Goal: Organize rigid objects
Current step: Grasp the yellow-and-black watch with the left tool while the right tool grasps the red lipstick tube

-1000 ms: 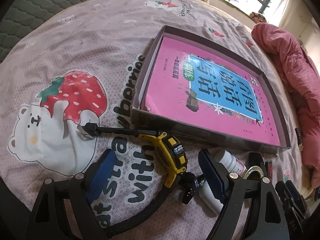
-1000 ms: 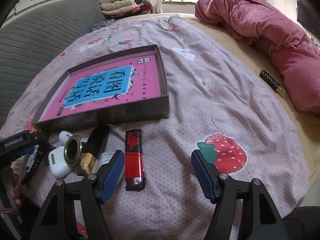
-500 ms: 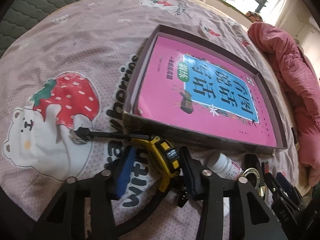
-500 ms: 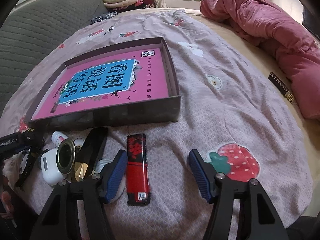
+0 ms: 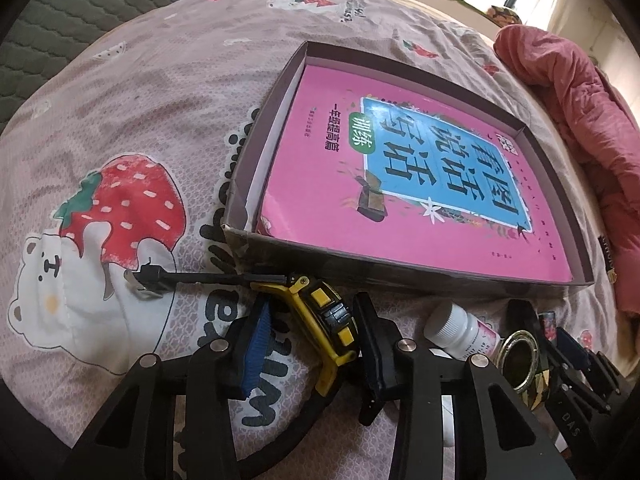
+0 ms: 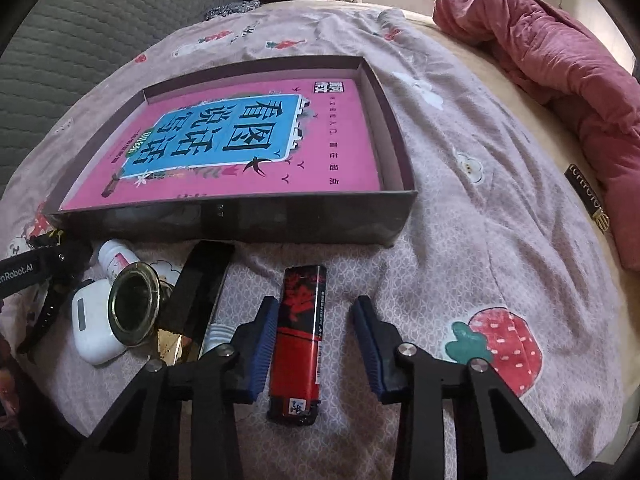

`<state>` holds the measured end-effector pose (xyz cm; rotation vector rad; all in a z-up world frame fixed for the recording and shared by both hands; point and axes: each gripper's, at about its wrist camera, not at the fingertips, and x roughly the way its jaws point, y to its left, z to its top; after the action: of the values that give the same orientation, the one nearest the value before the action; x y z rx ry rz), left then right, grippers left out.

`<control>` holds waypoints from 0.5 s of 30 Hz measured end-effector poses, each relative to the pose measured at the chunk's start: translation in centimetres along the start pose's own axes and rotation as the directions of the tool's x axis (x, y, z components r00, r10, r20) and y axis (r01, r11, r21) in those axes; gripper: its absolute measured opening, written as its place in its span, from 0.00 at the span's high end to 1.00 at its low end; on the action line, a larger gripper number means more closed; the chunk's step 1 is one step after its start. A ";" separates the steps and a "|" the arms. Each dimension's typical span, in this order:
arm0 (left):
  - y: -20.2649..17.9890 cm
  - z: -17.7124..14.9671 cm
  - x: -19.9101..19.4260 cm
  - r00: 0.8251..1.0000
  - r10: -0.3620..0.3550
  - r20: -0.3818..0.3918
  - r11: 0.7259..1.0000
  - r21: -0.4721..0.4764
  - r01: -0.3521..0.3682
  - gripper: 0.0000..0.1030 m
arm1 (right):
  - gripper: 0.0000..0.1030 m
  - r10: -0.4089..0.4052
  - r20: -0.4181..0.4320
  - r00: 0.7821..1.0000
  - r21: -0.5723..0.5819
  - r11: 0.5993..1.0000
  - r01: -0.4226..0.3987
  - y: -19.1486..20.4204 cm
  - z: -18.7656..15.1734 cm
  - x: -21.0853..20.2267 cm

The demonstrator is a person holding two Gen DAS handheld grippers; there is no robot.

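A yellow and black wristwatch [image 5: 324,316] lies on the strawberry-print bedspread, its strap running left to a buckle [image 5: 148,280]. My left gripper [image 5: 312,314] is still closing, and its blue pads press on both sides of the watch body. A red and black lighter [image 6: 298,340] lies lengthwise between the fingers of my right gripper [image 6: 316,308]. Those jaws are closing: the left pad is at the lighter's side, and a gap remains at the right pad. Just beyond both stands a shallow dark box [image 6: 240,220] holding a pink book [image 5: 400,168].
Between the two grippers lie a small white bottle [image 6: 116,260], a white earbud case [image 6: 90,328], a gold-rimmed round object [image 6: 134,308] and a black slab [image 6: 200,280]. A pink quilt [image 6: 560,60] is heaped at the right. A grey headboard [image 6: 80,40] rises at the back left.
The left jaws went from wide open to closed around the watch. The right gripper shifted over the lighter and sank, and its jaws narrowed around it.
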<state>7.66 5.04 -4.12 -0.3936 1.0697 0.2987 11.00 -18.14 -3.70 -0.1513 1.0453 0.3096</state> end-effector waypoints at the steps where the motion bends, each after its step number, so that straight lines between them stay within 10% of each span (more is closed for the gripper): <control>1: 0.0 0.0 0.1 1.000 0.002 -0.001 1.000 0.001 -0.002 0.59 | 0.65 0.003 0.000 1.000 -0.002 1.000 -0.003 0.0 0.0 0.0; 15: -0.7 0.3 0.9 0.999 0.048 -0.001 0.998 0.030 -0.047 0.60 | 0.78 0.023 0.038 0.999 -0.024 0.999 -0.023 0.0 0.1 -1.1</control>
<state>8.55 4.55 -4.67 -0.3421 1.0856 0.3242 10.57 -18.27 -2.69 -0.1539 1.0067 0.3445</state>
